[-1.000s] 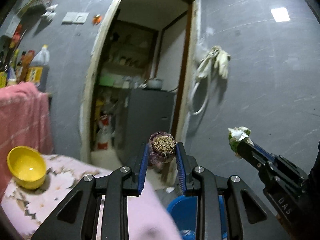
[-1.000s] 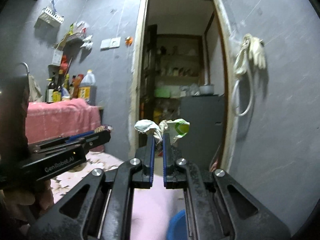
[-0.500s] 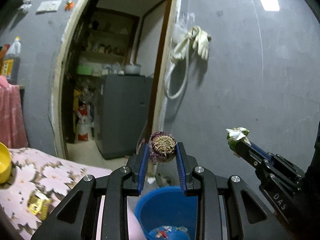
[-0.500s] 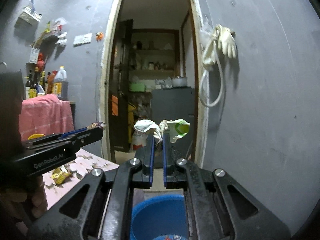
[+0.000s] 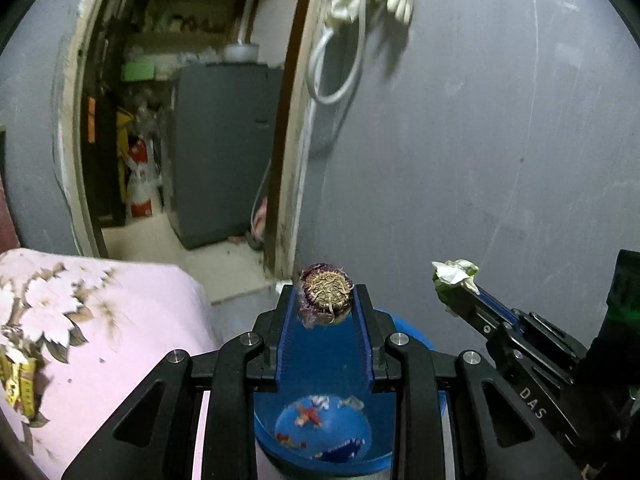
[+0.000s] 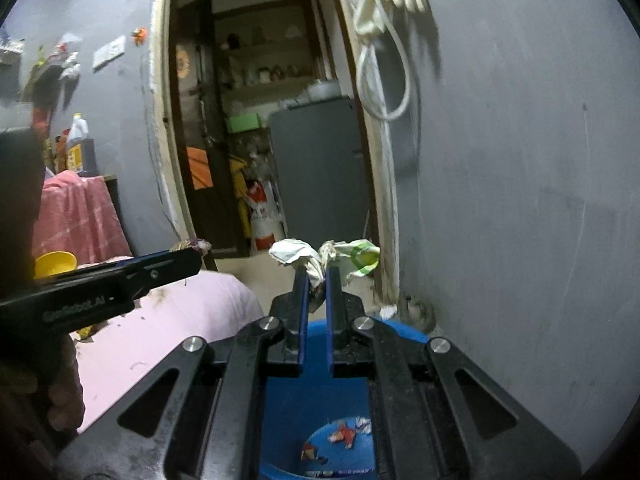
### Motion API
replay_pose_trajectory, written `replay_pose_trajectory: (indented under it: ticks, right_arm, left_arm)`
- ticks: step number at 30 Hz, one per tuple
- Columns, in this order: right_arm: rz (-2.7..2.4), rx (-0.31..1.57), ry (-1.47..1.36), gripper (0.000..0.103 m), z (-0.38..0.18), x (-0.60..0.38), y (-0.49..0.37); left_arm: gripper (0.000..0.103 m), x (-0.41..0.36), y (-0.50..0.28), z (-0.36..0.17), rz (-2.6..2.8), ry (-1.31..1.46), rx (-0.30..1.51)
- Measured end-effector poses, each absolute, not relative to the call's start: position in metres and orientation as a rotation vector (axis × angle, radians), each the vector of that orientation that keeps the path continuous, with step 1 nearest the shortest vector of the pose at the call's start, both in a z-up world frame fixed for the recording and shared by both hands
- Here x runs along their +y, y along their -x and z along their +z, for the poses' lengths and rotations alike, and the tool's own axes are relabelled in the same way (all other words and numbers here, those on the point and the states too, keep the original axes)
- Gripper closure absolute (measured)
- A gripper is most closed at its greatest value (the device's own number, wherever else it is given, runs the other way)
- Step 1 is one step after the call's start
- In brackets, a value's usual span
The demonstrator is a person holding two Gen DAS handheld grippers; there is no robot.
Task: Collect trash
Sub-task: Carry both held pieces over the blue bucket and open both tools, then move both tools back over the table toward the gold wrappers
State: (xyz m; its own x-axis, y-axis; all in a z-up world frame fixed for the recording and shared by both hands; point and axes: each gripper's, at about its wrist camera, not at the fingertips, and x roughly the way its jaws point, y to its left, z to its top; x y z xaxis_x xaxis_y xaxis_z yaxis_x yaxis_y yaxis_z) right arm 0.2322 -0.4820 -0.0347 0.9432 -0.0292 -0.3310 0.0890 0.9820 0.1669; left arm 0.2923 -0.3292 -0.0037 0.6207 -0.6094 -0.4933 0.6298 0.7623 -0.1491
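Note:
My left gripper [image 5: 325, 300] is shut on a purple onion end [image 5: 325, 298] with a dry root disc, held above the blue bucket [image 5: 320, 432]. My right gripper [image 6: 317, 276] is shut on a crumpled white and green wrapper [image 6: 324, 256], also above the blue bucket [image 6: 320, 432]. The bucket holds several scraps of trash at its bottom. The right gripper with its wrapper shows at the right of the left wrist view [image 5: 456, 280]. The left gripper shows at the left of the right wrist view [image 6: 188, 256].
A table with a pink flowered cloth [image 5: 100, 320] stands left of the bucket, with a yellow wrapper [image 5: 20, 384] on it. A yellow bowl [image 6: 54, 262] sits further back. A grey wall [image 5: 480, 140] with hung gloves and a doorway [image 6: 260, 120] lie ahead.
Both grippers have swung right and tilted down, from over the table to above the blue bucket. Each keeps its hold on its piece of trash.

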Motion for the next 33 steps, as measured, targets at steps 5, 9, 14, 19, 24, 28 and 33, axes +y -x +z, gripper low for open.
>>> replay_pose_trajectory:
  ticks: [5, 9, 14, 19, 24, 28, 33]
  right_arm:
    - [-0.073, 0.404, -0.211, 0.093, -0.051, -0.492, -0.24]
    - [-0.083, 0.441, -0.232, 0.091, -0.059, -0.497, -0.245]
    - [-0.084, 0.475, -0.246, 0.086, -0.065, -0.5, -0.249]
    - [-0.082, 0.482, -0.249, 0.078, -0.065, -0.5, -0.249]
    - [-0.084, 0.464, -0.25, 0.077, -0.057, -0.496, -0.248]
    - [-0.084, 0.44, -0.242, 0.072, -0.045, -0.487, -0.241]
    - [-0.082, 0.402, -0.228, 0.063, -0.024, -0.476, -0.232]
  left_arm:
    - [0.075, -0.347, -0.302, -0.026, -0.703, -0.091, 0.626]
    - [0.066, -0.349, -0.307, -0.039, -0.7, -0.083, 0.652]
    - [0.063, -0.346, -0.308, -0.044, -0.691, -0.091, 0.658]
    - [0.063, -0.337, -0.306, -0.04, -0.679, -0.087, 0.654]
    - [0.057, -0.324, -0.305, -0.035, -0.654, -0.064, 0.645]
    - [0.054, -0.315, -0.302, -0.024, -0.629, -0.036, 0.63]
    - [0.043, -0.292, -0.293, -0.005, -0.591, 0.004, 0.592]
